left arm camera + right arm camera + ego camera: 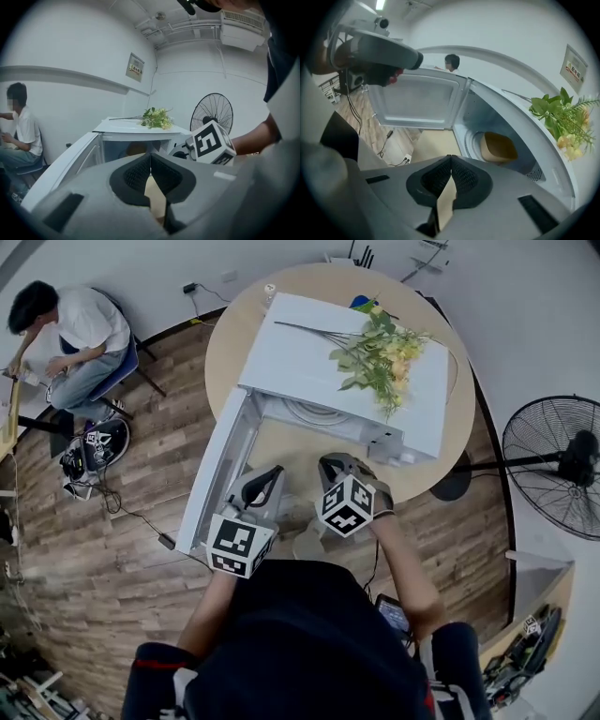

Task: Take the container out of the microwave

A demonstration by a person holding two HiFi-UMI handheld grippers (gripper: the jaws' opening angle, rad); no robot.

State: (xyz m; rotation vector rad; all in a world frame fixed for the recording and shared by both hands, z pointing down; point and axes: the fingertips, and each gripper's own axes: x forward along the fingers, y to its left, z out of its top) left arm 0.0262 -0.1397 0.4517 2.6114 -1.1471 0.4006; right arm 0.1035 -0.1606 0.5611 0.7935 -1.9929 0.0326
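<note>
A white microwave (309, 362) stands on a round wooden table (300, 451), its door (211, 474) swung open to the left. In the right gripper view a brown container (499, 146) sits inside the cavity on the turntable; the left gripper view shows the container (136, 149) dimly through the opening. The head view does not show it. My left gripper (272, 472) and right gripper (333, 462) hover side by side just in front of the opening. Both are shut with nothing between the pads, seen up close on the left gripper (150, 157) and the right gripper (451, 159).
A bunch of flowers (384, 352) lies on top of the microwave. A standing fan (553, 465) is off to the right of the table. A person (80, 334) sits on a chair at the far left, with cables on the wooden floor nearby.
</note>
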